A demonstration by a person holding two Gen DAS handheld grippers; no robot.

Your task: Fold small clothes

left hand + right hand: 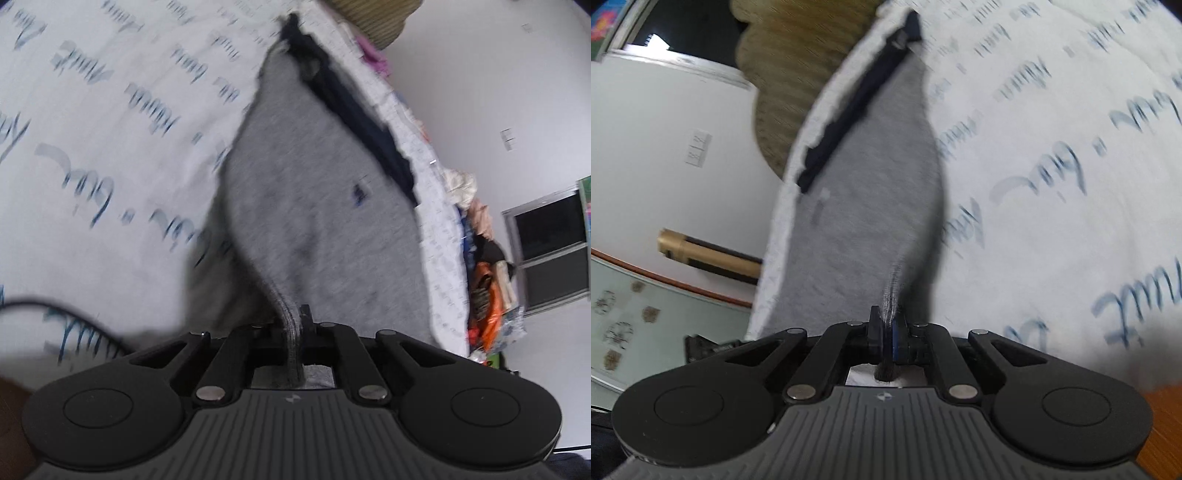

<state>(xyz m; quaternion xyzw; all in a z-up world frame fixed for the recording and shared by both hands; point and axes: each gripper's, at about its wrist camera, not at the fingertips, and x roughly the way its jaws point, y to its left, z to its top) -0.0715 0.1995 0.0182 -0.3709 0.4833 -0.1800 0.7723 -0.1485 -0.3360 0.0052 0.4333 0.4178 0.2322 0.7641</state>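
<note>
Right now a small grey piece of clothing (314,177) is stretched out over a white sheet (110,110) that has blue writing on it. It has a dark blue band (354,110) along its far edge. That band lies near the edge of the sheet.

The left gripper (295,325) is pinched tight on one near corner of the grey cloth. You can see the cloth bunched into a thin strip that runs down between its jaws. The right gripper (888,325) is pinched tight on the other near corner (892,295), and a dark tuft of cloth sticks out behind its jaws.

Both corners are held at once so the near edge stays flat and straight. I think that helps the cloth fold neatly and not crumple.

From each gripper the cloth slopes down and away, so the near edge looks lifted off the sheet while the far edge with the blue band rests on it. I think the person is about to carry the near edge over toward the band to make a fold.

Both pictures are a bit blurry.

A pile of other clothes (484,240) sits at the far side, by the wall.
</note>
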